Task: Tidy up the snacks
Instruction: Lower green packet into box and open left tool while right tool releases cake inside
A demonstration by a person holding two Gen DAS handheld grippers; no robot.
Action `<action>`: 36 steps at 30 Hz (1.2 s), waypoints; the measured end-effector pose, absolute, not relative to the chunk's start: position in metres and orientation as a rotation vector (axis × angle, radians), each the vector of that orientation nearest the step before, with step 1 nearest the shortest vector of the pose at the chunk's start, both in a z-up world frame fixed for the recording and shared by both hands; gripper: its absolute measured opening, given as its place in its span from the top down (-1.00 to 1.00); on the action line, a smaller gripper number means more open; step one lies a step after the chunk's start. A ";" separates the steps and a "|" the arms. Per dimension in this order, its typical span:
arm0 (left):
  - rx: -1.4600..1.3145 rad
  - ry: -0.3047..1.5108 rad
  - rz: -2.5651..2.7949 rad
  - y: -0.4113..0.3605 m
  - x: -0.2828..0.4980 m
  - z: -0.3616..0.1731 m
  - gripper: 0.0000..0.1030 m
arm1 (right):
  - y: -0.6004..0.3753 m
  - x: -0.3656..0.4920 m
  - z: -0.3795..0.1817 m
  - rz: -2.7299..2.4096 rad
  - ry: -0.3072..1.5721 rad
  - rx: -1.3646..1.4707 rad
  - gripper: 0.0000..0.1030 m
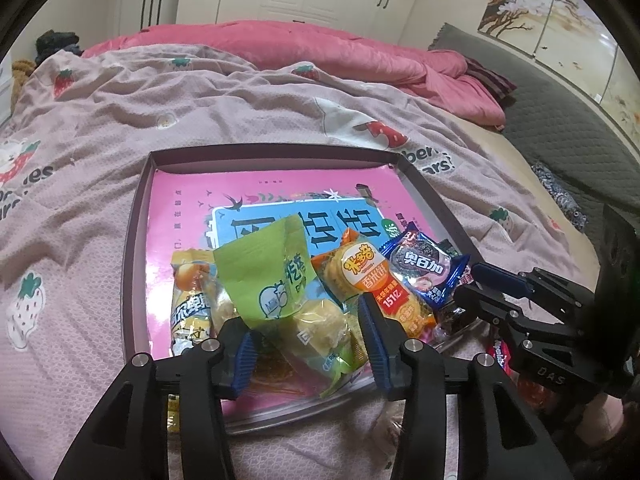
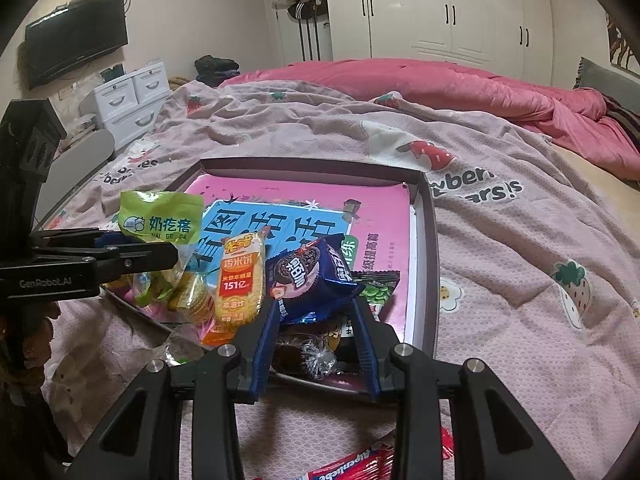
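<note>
A shallow dark-rimmed box (image 1: 138,216) (image 2: 426,240) lined with a pink book lies on the bed. Its near end holds several snacks. My left gripper (image 1: 308,340) is shut on a green-topped clear snack bag (image 1: 280,276) (image 2: 160,220), held just above the box. My right gripper (image 2: 314,320) is shut on a blue Oreo pack (image 2: 316,276) (image 1: 424,264), also above the box. An orange rice-cracker pack (image 1: 372,284) (image 2: 240,276) lies between them. A yellow pack (image 1: 190,300) lies at the left. A green pea packet (image 2: 376,284) lies under the Oreo pack.
A red Alpenliebe candy roll (image 2: 360,464) lies on the strawberry-print bedspread (image 1: 100,128) in front of the box. A pink quilt (image 1: 320,48) is bunched at the far side. White drawers (image 2: 128,100) and a television (image 2: 76,48) stand far left.
</note>
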State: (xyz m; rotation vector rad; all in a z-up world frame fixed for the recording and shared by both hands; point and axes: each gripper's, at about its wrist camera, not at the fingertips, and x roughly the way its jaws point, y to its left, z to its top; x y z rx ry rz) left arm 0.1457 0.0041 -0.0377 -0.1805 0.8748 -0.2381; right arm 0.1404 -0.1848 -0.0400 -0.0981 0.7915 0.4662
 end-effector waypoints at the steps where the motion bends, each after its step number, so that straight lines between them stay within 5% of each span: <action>1: -0.181 0.873 -0.237 0.004 0.146 -0.038 0.00 | -0.185 0.141 -0.040 0.464 0.791 -0.097 0.27; 36: -0.171 0.795 -0.203 0.012 0.127 -0.001 -0.41 | -0.208 0.135 -0.022 0.396 0.733 -0.037 -0.01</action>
